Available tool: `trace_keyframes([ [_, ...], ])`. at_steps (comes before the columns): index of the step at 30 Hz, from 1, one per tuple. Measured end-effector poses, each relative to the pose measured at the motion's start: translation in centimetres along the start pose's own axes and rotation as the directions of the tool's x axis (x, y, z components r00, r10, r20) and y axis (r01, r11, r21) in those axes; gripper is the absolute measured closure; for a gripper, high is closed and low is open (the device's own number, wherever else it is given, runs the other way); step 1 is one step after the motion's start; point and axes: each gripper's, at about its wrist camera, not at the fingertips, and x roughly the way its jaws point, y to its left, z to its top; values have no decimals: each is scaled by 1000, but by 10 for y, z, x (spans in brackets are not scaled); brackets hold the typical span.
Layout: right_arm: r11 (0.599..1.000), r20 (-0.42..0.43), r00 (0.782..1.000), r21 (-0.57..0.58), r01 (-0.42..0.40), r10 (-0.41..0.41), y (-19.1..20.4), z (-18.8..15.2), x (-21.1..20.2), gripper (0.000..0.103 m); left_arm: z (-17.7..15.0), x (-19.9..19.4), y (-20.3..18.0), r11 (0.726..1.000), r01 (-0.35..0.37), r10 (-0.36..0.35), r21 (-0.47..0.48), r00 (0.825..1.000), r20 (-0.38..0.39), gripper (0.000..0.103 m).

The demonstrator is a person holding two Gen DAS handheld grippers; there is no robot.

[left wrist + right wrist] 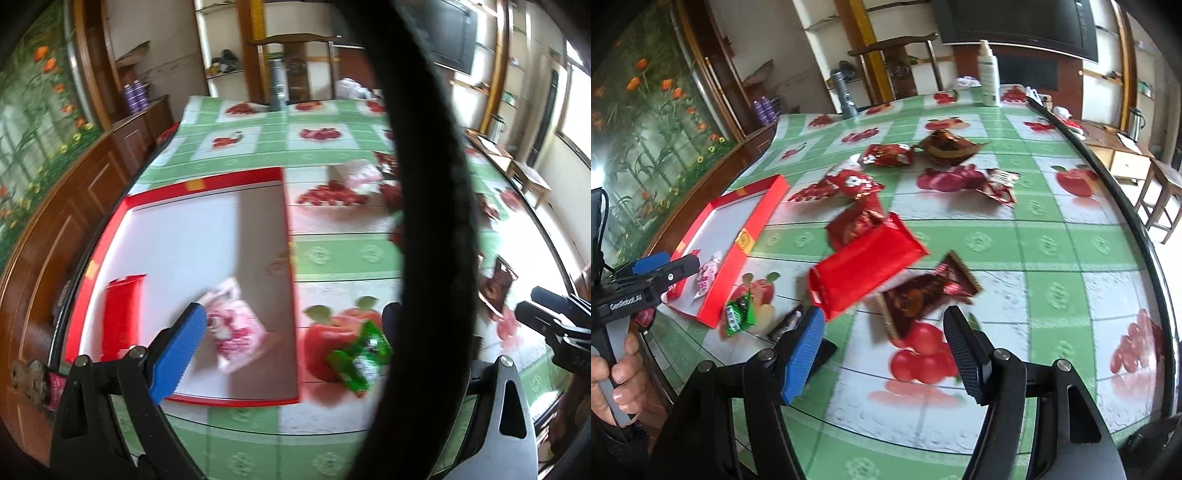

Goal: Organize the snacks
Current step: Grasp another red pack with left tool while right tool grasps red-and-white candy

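Right tongs [886, 354] are standing nearest, their blue and black fingers spread with nothing between them, pointing down at the counter [1052, 266] under its green fruit-patterned cloth. Left of both tongs, a shallow red tray [207, 181] is lying on the counter, holding a red packet [122, 314] and a pink packet [236, 328]. Just ahead of the right tongs, a large red snack bag [868, 269] is lying beside a dark brown packet [923, 295]. Farther ahead, more red packets [886, 155] are lying scattered. A small green packet [738, 314] is lying between the two tongs, beside the tray. Left tongs [291, 325] are pointing at the tray's near end, appearing spread and holding nothing, with a black cable partly hiding them.
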Motion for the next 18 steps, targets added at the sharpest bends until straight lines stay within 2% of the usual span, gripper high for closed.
trace_keyframes([
  [10, 998, -5, 999, 52, 39, -39, -24, 1, 0, 36, 5, 14, -55, 987, 109, -105, 118, 994, -41, 7],
  [18, 982, 25, 993, 153, 114, -119, -64, 46, 16, 36, 15, 42, -100, 956, 210, -191, 205, 976, -108, 7],
])
